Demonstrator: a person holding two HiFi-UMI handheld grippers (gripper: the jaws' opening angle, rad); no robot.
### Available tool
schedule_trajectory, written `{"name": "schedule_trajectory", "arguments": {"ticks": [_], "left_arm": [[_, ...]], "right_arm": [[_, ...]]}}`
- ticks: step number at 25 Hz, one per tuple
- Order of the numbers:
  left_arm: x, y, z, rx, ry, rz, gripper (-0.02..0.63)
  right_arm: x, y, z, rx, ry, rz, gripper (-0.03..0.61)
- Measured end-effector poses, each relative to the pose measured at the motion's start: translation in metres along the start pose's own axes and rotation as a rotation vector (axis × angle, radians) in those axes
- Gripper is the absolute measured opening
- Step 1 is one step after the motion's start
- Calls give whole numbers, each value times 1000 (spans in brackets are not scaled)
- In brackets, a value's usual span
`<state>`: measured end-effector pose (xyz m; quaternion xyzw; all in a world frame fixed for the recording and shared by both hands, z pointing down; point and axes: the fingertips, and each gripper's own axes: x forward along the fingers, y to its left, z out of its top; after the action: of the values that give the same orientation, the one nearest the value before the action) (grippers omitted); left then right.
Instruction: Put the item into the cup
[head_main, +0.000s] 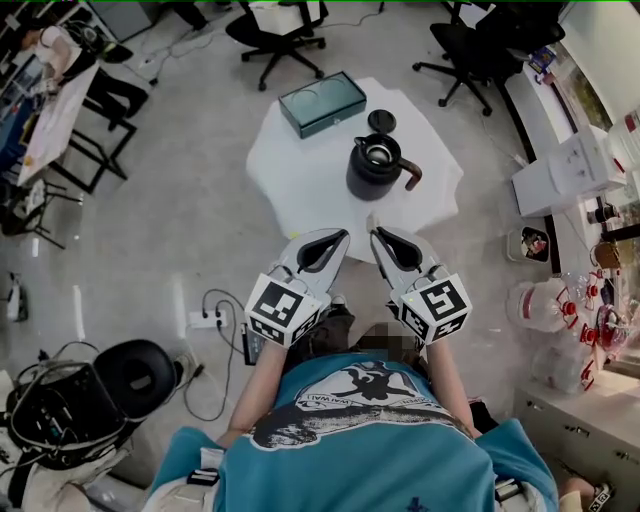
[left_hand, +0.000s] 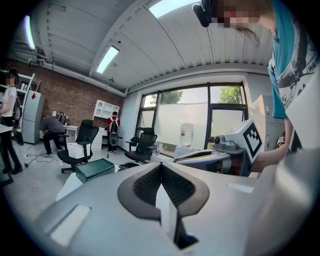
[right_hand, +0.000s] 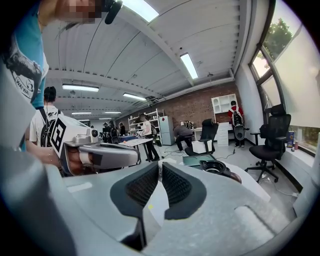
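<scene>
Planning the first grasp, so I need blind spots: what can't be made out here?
- Black jug interior: too small in head view; right tongs hide its body in right gripper view.
- Teal box contents: too small, head view.
- The item to place: none identifiable anywhere.

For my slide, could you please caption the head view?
Left gripper and right gripper, shut, near black jug on white table.

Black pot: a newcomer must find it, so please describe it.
On the white table, look near the middle for the round black pot, its top open. Unlike the flat teal box and small black lid beyond it, it has a brown handle.
</scene>
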<state>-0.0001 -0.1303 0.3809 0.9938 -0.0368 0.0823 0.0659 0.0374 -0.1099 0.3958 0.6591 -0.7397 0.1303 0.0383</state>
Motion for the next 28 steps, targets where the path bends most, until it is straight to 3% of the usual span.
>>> {"name": "schedule_trajectory", "arguments": {"ticks": [12,28], "left_arm": [[16,9,-3,-19,6,-12,5],[56,43,-2,-78,-20,204,5]], "right_arm": [[8,-20,-2,1,31,-13,25],[46,-77,-1,-14,86,194,25]]}}
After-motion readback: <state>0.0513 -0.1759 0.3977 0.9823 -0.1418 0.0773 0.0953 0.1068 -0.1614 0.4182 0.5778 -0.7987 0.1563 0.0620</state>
